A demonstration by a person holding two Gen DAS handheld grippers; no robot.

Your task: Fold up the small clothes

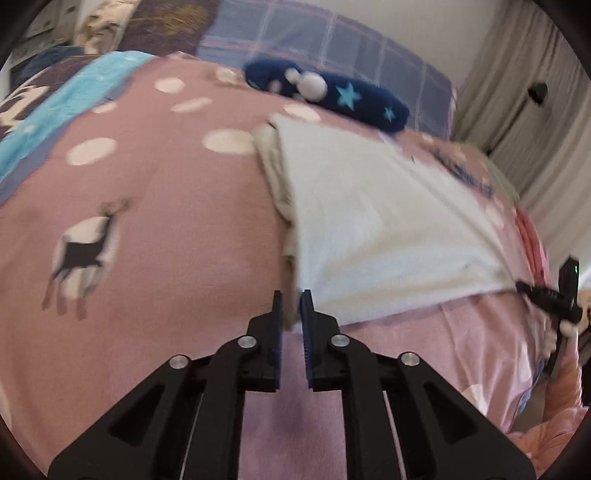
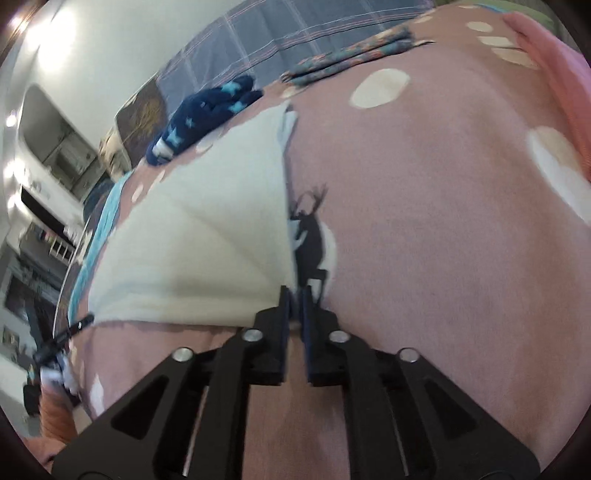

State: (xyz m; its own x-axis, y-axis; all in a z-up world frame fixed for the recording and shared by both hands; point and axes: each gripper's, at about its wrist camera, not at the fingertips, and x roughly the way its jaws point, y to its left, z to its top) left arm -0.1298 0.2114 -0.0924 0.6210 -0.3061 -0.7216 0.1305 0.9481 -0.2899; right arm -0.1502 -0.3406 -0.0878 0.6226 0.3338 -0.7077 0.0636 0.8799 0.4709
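A small white fleecy garment (image 1: 384, 221) lies spread on the pink bedspread (image 1: 166, 221). My left gripper (image 1: 292, 301) is shut on its near left corner. The other gripper shows at the right edge of the left wrist view (image 1: 546, 295), at the garment's near right corner. In the right wrist view the same garment (image 2: 207, 229) lies to the left, and my right gripper (image 2: 294, 295) is shut on its near right corner. The left gripper's fingers (image 2: 74, 328) show at the garment's far left corner there.
A dark blue star-patterned garment (image 1: 332, 92) lies beyond the white one; it also shows in the right wrist view (image 2: 207, 118). A plaid blanket (image 1: 332, 33) lies behind. A patterned cloth (image 2: 354, 55) lies far off. Curtains (image 1: 535, 129) hang at right.
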